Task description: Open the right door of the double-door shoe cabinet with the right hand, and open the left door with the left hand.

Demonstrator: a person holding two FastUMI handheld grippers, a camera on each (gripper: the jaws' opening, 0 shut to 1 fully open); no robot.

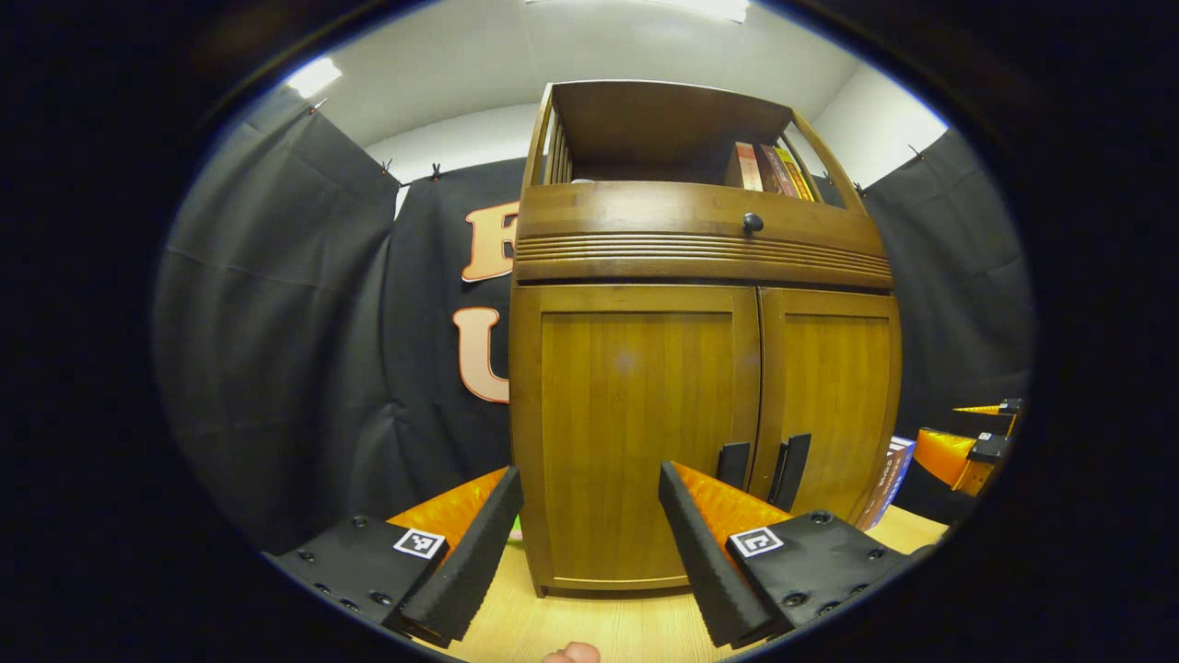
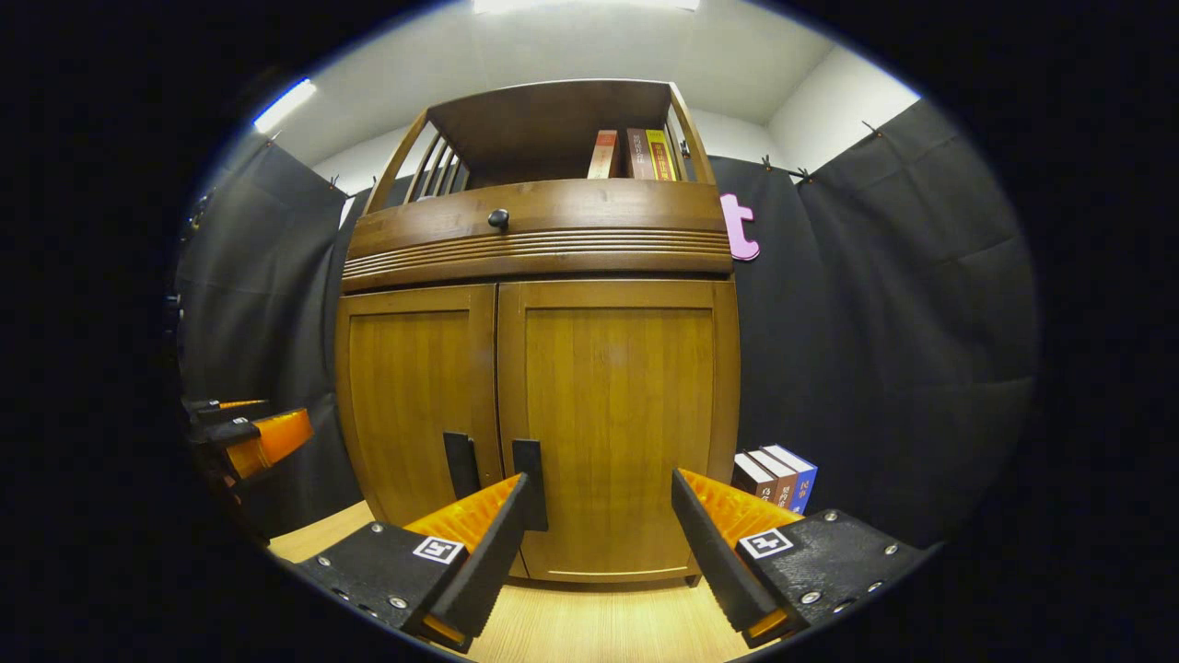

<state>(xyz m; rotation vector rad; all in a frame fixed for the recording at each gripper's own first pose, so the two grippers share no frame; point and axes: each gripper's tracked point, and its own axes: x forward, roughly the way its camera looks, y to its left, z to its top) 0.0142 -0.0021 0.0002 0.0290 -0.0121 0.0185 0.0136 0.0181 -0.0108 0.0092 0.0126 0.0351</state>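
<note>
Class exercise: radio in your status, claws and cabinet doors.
Both claws open, left claw, right claw, short of cabinet. Left door and right door shut. Handles unobstructed.

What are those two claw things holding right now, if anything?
Nothing. The left gripper and the right gripper are both open with empty space between their fingers, facing the closed shoe cabinet. Neither touches the door handles.

Glossy varnished wood cabinet (image 2: 553, 387), matt black cloth wall (image 2: 875, 350), pale wood-grain tabletop (image 2: 589, 626)
</note>
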